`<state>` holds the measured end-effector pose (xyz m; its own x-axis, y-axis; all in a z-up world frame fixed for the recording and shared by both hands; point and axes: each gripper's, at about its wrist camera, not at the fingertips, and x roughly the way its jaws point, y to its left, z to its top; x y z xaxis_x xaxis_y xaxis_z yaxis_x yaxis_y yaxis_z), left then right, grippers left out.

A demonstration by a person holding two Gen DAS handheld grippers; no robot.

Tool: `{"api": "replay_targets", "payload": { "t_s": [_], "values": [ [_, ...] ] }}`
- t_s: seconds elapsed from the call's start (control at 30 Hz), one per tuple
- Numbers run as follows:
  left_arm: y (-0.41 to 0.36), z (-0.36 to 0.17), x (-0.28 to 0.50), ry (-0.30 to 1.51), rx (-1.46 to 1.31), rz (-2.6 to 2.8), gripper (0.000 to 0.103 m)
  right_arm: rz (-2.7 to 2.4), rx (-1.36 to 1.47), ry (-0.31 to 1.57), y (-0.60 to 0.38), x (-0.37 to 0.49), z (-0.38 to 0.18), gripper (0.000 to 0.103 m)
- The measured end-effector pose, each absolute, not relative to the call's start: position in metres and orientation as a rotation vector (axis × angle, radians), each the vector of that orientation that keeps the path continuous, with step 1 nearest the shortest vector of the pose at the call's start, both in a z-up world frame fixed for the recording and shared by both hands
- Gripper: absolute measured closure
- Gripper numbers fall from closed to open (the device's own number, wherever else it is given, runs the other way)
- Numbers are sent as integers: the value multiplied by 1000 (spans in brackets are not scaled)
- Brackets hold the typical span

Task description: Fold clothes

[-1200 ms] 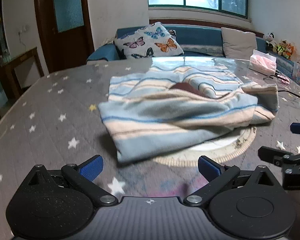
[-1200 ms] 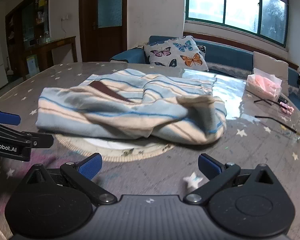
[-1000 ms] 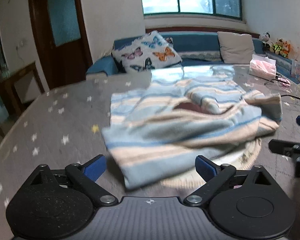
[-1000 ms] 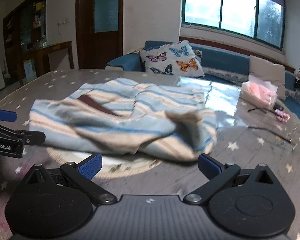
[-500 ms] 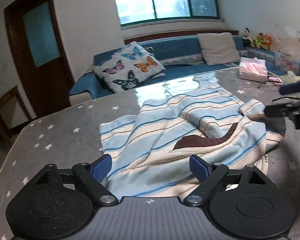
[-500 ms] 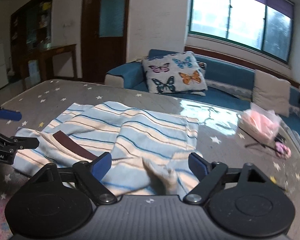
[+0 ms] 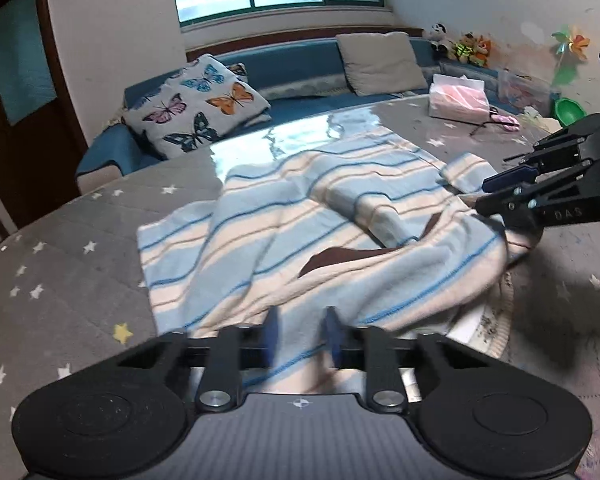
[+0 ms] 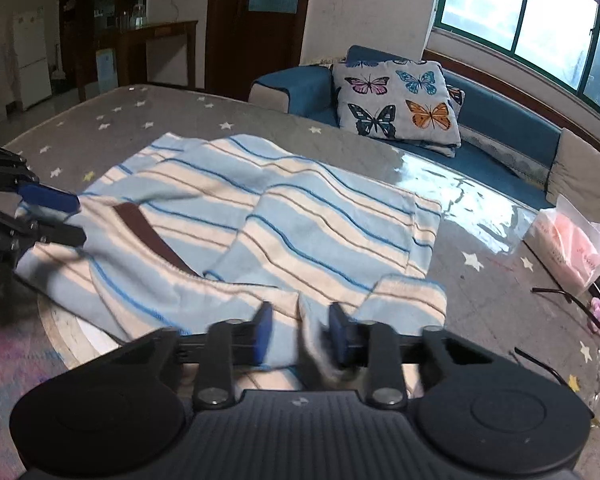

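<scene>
L gripper, R gripper: jaws just closing, pinching cloth.

Star-print table, striped sweater, tissue pack, glasses

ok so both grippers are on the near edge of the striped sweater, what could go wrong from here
1. The left gripper and right gripper have just been closing on bunched cloth of the striped sweater; they may catch several layers, so the fold could come out lumpy.
2. A sleeve lies folded on top and might slide off if the edge is lifted.
3. A wide swing could reach the tissue pack.
</scene>
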<state>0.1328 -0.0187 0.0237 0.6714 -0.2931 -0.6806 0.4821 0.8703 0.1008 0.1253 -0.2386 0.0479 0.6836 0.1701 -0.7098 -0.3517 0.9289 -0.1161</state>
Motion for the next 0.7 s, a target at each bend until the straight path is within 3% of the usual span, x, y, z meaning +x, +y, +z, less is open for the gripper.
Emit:
{"api": "replay_targets", "payload": {
  "t_s": [0.03,0.13,0.43,0.67,0.7],
  "values": [
    [-19,24,130,706,282,-446,95,296,-255,767,-239,123,48,93],
    [-19,28,119,675,274,-447,99,282,-275,754,-240,113,54,100],
    [-9,49,73,592,280,-459,101,317,-269,658,-249,52,80,101],
    [-10,51,76,556,334,-433,92,377,-340,684,-246,2,75,101],
    [-11,50,77,560,340,-439,81,379,-342,688,-245,0,73,101]
  ]
}}
